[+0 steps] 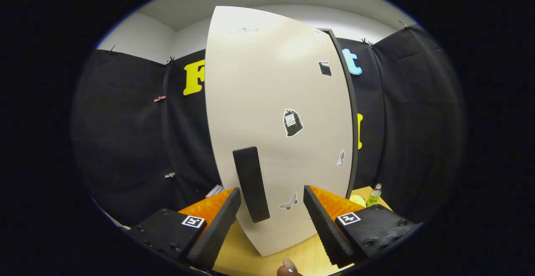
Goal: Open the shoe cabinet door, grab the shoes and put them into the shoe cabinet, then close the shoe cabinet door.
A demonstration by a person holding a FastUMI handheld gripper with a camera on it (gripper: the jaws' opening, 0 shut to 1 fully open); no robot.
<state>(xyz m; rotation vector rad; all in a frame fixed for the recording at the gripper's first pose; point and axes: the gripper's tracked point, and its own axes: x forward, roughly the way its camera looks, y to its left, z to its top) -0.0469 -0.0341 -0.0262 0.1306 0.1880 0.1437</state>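
Note:
The shoe cabinet's pale door (pixel 276 113) stands tall straight ahead of me, with several small stickers on it. A black upright bar handle (pixel 250 184) is fixed low on the door, toward its left side. My gripper (pixel 271 203) is open, and the handle's lower end lies between the two fingers, closer to the left finger (pixel 219 226) than to the right finger (pixel 324 226). Neither finger visibly presses on the handle. The door's dark right edge (pixel 351 113) shows against the cloth wall.
The cabinet stands on a light wooden tabletop (pixel 301 255). A small bottle (pixel 375 195) with a green label and a yellow-green object (pixel 357 200) sit to the right of the cabinet. A fingertip (pixel 288 267) shows just below the gripper.

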